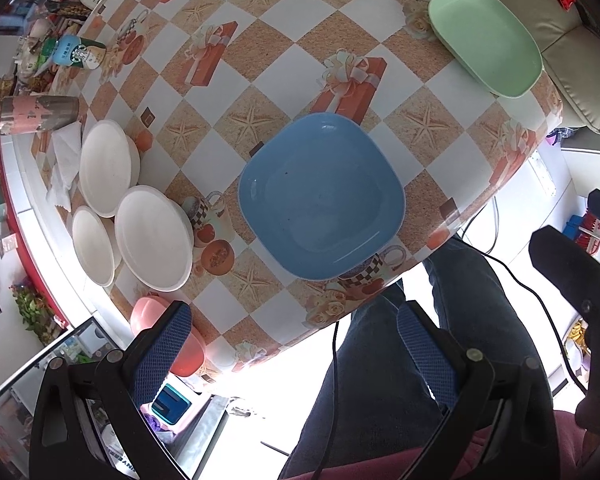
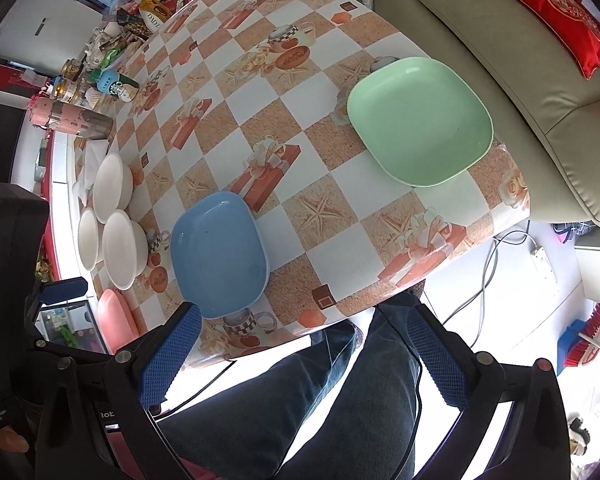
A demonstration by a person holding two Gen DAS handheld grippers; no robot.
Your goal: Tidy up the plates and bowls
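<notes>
A blue square plate [image 1: 320,196] lies on the checkered table near its front edge; it also shows in the right wrist view [image 2: 218,254]. A green square plate [image 1: 486,38] lies at the table's right corner, also in the right wrist view [image 2: 420,120]. Three white bowls [image 1: 152,236] stand together at the left, also in the right wrist view [image 2: 120,248]. A pink plate [image 1: 156,316] sits at the near left edge, also in the right wrist view [image 2: 116,316]. My left gripper [image 1: 296,340] is open and empty, held above the front edge. My right gripper [image 2: 304,344] is open and empty, likewise.
A pink-grey flask [image 1: 32,114], a Starbucks bottle [image 1: 80,52], crumpled tissue [image 1: 66,160] and snacks crowd the far left. A beige sofa [image 2: 520,60] with a red cushion [image 2: 556,12] stands right of the table. The person's legs [image 1: 400,360] and cables are below.
</notes>
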